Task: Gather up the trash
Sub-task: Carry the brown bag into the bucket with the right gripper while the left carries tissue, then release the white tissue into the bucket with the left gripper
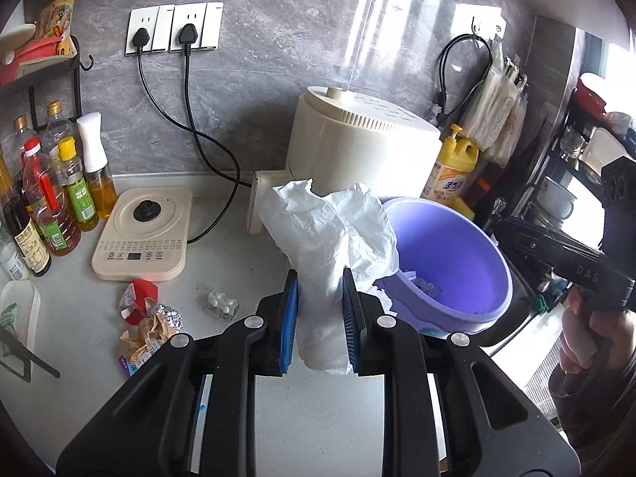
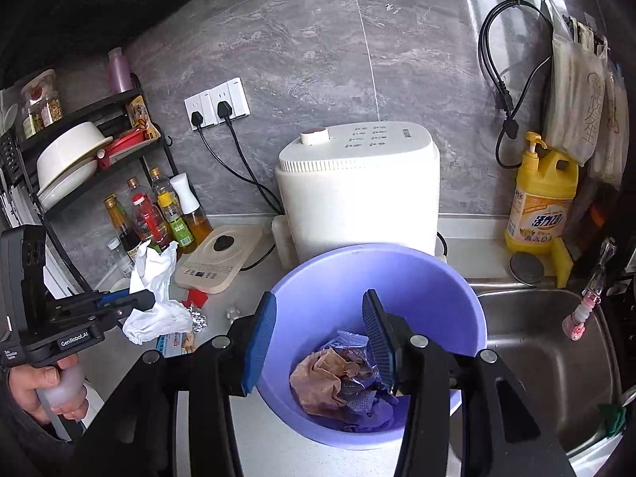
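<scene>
The left tongs (image 1: pixel 320 310) pinch a crumpled white paper towel (image 1: pixel 330 238), held left of the purple bin (image 2: pixel 397 278). The right tongs (image 2: pixel 318 342) are spread and empty above the bin; below them lie a brown paper wad (image 2: pixel 322 381) and wrappers (image 2: pixel 357 393).

The left gripper (image 1: pixel 320 318) fingers are clamped tight, while the right gripper (image 2: pixel 318 338) fingers stand apart, empty.

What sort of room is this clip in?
A home kitchen, most likely: cooking-oil bottles on a countertop, a stainless sink, and dish soap by a tiled wall.
</scene>
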### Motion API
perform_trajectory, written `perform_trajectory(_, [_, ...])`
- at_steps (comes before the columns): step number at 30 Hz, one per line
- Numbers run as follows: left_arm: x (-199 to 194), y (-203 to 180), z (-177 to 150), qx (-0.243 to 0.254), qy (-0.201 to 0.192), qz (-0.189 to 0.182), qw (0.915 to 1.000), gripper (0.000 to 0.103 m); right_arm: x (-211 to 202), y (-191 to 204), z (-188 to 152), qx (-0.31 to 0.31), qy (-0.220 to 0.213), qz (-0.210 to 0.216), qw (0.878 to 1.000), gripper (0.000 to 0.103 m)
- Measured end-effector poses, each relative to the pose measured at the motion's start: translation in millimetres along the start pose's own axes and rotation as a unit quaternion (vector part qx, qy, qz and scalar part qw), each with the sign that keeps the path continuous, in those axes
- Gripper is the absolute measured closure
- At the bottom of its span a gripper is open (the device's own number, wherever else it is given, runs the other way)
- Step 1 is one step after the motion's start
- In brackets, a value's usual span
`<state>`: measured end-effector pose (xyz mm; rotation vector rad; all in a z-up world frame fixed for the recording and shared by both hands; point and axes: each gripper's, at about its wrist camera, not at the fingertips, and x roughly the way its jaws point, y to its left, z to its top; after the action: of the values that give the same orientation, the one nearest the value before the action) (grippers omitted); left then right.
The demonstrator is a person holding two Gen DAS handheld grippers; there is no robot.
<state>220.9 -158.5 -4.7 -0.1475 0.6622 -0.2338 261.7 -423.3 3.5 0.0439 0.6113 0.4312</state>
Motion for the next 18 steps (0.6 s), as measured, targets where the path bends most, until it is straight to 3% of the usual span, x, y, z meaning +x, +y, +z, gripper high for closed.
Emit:
perform_trajectory(7, [8.2, -34.6, 13.8, 0.010, -0.015, -0.025, 0.9995, 0.082, -21.2, -31.3, -3.5, 0.012, -0.010, -0.016, 1.000, 0.057])
perform_trajectory(18, [52.5, -99.5, 31.3, 0.038, -0.002, -0.080, 0.9961, 0.082, -50.1, -75.3, -12.6, 0.029, -0.015, -0.039, 0.999, 0.054])
